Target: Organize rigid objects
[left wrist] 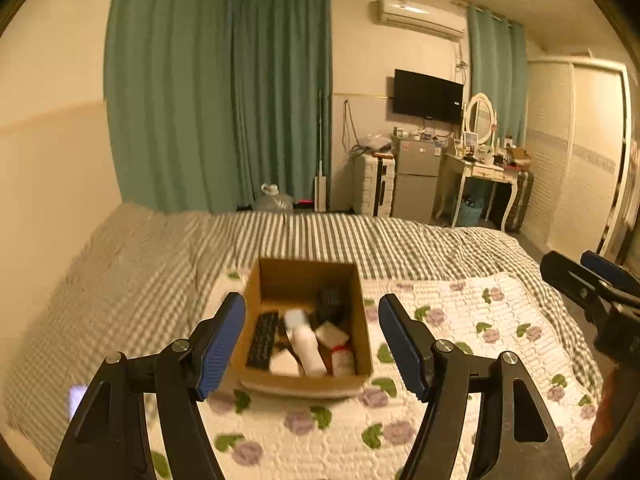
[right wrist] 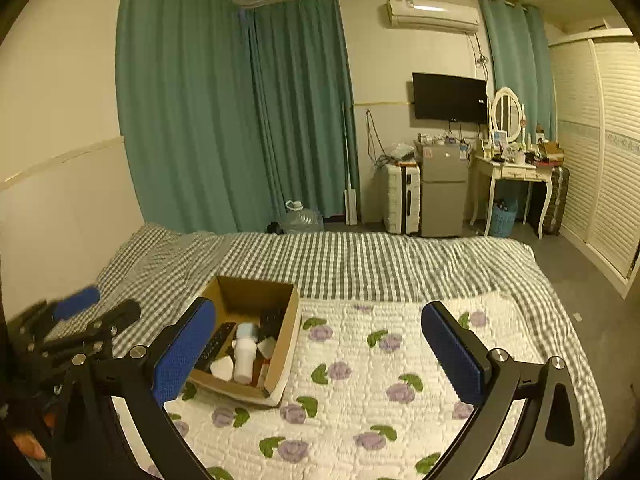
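We judged the sorting close to finished: the cardboard box [left wrist: 304, 320] on the floral quilt [right wrist: 360, 380] already held the white bottle [left wrist: 308, 344], the remote [left wrist: 262, 340] and other small items, and nothing loose showed around it. Our left gripper [left wrist: 312, 344] and right gripper [right wrist: 320, 356] both hung wide apart and empty above the bed. The quilt lay bare to the right of the box, though the bed's edge was near on that side.
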The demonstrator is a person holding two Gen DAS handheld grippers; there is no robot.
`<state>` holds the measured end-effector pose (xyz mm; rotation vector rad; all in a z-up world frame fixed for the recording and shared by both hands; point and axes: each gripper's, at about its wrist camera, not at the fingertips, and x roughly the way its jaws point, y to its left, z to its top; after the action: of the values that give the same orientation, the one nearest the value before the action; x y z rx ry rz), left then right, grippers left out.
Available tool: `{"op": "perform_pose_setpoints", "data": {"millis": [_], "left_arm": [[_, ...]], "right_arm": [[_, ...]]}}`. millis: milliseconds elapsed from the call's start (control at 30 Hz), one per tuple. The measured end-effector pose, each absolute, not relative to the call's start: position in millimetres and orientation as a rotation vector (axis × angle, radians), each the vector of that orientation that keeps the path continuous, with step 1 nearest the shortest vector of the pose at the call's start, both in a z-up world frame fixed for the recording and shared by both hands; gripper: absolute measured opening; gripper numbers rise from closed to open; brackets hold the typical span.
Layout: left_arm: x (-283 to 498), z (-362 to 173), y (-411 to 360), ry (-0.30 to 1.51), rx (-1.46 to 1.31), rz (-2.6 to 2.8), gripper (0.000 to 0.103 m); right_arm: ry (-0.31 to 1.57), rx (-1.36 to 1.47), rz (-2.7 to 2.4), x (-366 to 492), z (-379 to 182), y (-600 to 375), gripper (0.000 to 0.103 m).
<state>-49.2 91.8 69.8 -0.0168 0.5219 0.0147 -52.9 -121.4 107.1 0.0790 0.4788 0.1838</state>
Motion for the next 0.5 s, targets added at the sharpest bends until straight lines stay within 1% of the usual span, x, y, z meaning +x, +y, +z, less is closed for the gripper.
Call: {"op": "perform_pose_setpoints", "data": {"millis": [133,300,500], "left_arm": [[-45,48,91,0.561,0.013,0.031,0.072],[-48,47,90,0.563,0.022,0.029,0.072],[-50,46,90,0.568,0.022,0.022,0.072]], "right_arm": [[0.51,0.04,0.164,-55,84,-115,0.103],[0.561,0.06,0.151,-53,57,-113,0.103],[0.573,0.062,0.15,-52,55,-114,0.103]]}}
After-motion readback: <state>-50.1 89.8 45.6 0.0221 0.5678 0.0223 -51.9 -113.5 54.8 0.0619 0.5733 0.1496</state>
